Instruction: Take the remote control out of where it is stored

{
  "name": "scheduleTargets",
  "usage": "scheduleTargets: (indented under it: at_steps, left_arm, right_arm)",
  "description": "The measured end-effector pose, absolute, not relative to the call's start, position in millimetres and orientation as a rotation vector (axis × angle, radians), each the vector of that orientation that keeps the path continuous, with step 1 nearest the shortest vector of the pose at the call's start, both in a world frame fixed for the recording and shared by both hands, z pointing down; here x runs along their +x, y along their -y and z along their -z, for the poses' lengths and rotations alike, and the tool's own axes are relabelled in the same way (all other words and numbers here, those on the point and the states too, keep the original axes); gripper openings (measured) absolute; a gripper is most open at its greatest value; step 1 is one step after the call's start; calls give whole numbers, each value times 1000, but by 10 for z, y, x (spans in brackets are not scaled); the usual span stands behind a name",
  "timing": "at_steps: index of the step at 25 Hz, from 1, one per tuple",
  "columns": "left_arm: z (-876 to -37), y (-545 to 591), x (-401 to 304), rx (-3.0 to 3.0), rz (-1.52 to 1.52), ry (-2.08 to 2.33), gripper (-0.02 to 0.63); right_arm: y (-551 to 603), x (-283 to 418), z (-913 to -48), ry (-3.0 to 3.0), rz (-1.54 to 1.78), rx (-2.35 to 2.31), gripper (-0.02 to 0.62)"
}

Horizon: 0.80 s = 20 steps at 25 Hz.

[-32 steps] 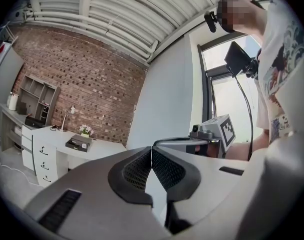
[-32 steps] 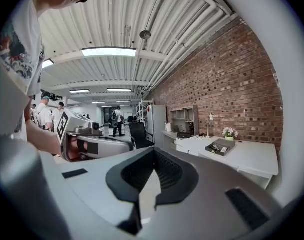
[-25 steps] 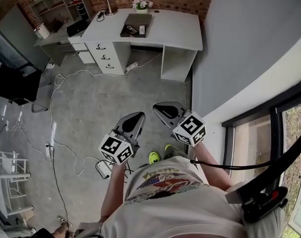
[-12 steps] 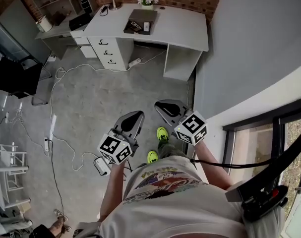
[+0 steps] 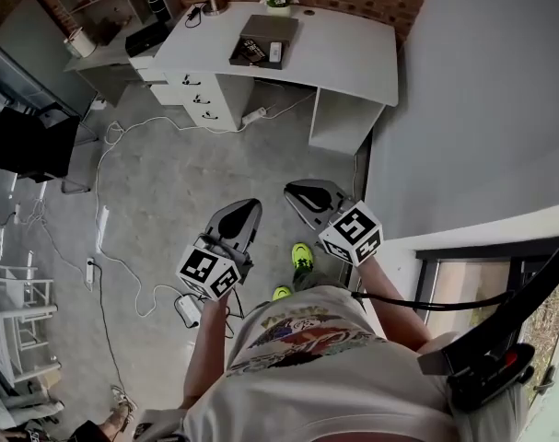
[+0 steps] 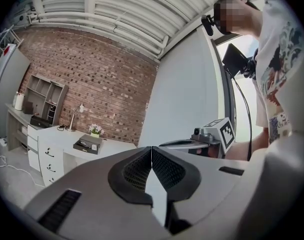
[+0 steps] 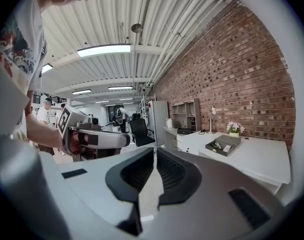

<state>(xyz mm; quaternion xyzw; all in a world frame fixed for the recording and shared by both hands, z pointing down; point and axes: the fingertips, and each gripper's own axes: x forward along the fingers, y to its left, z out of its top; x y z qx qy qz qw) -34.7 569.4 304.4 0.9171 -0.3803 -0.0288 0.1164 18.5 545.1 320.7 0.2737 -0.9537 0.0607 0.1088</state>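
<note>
Far from desk [image 5: 353, 53] — left gripper [image 5: 246, 208], right gripper [image 5: 296, 192], both pressed closed, remote [image 5: 250, 51] perhaps in tray [image 5: 266, 29].

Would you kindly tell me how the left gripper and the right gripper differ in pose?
The right gripper is held slightly further ahead than the left gripper. In the head view the left gripper's tip leans rightward and the right gripper's leftward, so they converge. Both are shut, empty and well short of the desk.
</note>
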Motion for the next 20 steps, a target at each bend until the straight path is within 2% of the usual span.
scheduleTargets:
  at_steps: [20]
  left_arm:
    - [-3063,-4504,-44,2630,84,1214,6]
  right_arm:
    - [-4279,361,-3271,2822,-202,665,8]
